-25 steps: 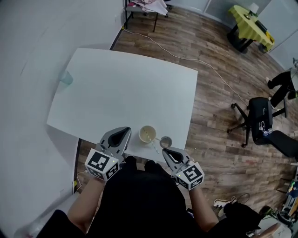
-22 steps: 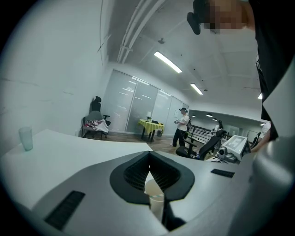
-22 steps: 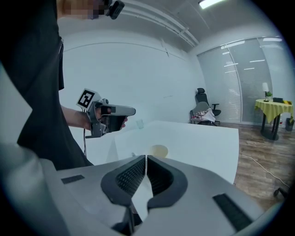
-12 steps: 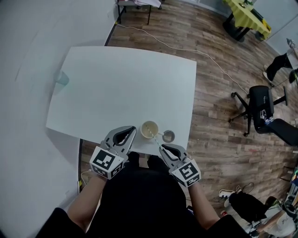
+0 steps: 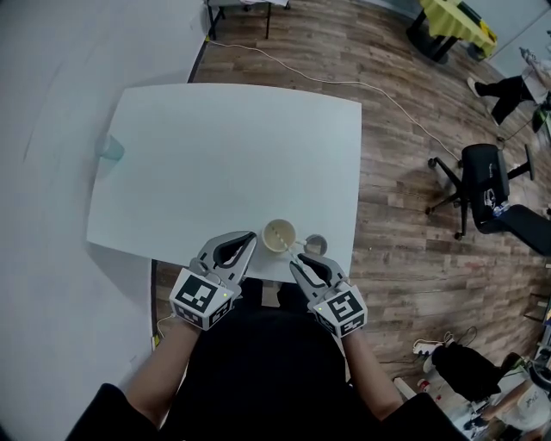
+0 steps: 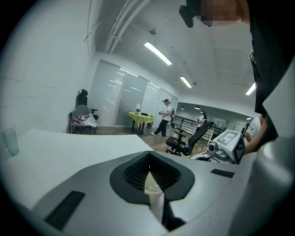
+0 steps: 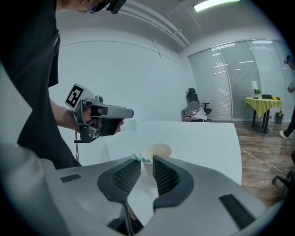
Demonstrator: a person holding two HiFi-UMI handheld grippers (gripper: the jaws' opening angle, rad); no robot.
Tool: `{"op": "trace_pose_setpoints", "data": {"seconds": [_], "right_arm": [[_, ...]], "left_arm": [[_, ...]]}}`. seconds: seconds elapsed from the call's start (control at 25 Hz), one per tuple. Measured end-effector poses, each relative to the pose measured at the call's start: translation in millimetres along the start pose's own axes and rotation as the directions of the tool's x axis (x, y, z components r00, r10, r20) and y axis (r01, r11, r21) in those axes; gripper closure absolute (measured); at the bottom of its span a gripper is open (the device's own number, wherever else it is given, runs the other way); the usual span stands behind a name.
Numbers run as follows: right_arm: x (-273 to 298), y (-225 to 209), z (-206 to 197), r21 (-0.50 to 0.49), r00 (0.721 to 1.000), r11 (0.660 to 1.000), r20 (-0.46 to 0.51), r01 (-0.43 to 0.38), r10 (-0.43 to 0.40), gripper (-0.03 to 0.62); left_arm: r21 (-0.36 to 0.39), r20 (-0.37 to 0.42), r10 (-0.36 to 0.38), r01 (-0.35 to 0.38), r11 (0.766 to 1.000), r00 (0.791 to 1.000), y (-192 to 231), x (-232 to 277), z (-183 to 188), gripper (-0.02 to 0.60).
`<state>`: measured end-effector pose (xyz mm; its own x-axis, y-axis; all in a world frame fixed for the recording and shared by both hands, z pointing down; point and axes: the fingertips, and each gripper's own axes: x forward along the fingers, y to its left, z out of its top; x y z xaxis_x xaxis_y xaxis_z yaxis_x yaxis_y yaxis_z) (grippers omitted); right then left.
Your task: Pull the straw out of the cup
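Observation:
A cream paper cup (image 5: 279,234) stands near the front edge of the white table (image 5: 215,146). A striped straw (image 5: 295,251) leans out of it toward my right gripper (image 5: 297,262). In the right gripper view the straw's end (image 7: 140,158) lies across the narrow gap between the fingertips, with the cup (image 7: 157,150) just beyond; the jaws stand slightly apart, not clamped. My left gripper (image 5: 247,241) sits just left of the cup, with its tips together. Through its jaws the cup (image 6: 154,188) shows close ahead.
A small grey round lid (image 5: 316,245) lies right of the cup by the table edge. A translucent teal cup (image 5: 110,149) stands at the far left edge. Office chair (image 5: 482,194), a yellow-covered table (image 5: 452,26) and a floor cable (image 5: 379,95) lie off to the right.
Both grippers have moved forward toward the cup. The right gripper's tips have come up to the straw's end. The cup has stayed put.

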<state>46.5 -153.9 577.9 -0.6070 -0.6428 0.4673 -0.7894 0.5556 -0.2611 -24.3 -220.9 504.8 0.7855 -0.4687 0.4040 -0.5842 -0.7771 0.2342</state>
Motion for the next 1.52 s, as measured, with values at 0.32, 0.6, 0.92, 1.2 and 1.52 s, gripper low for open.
{"op": "trace_pose_setpoints", "data": {"seconds": [0.32,0.6,0.92,1.2,1.52], "right_arm": [[11.3,-4.3,-2.3,0.052,0.999,0.998,0.013,0.032,-0.032,0.508],[18.6,-9.6,-6.4,0.066,0.999,0.997,0.003,0.051,-0.051,0.512],[17.9,-14.0,-2.6,0.064,0.998,0.996,0.003,0.068,-0.069,0.545],[10.6,-16.5,7.4,0.045,0.997,0.996,0.018,0.075,-0.076,0.553],[2.7,-19.7,24.2,0.014,0.996,0.997,0.037,0.076,-0.077,0.553]], "left_arm": [[0.008,-0.013,-0.006,0.006,1.0,1.0,6.6,-1.8,-1.2,0.568],[0.01,-0.018,-0.007,0.007,1.0,1.0,12.6,-2.5,-3.3,0.568],[0.006,-0.012,-0.006,0.006,1.0,1.0,18.6,-1.7,-0.9,0.568],[0.008,-0.001,-0.008,0.008,1.0,1.0,18.5,0.5,2.8,0.568],[0.008,0.02,-0.006,0.006,1.0,1.0,19.9,3.4,11.9,0.568]]}}
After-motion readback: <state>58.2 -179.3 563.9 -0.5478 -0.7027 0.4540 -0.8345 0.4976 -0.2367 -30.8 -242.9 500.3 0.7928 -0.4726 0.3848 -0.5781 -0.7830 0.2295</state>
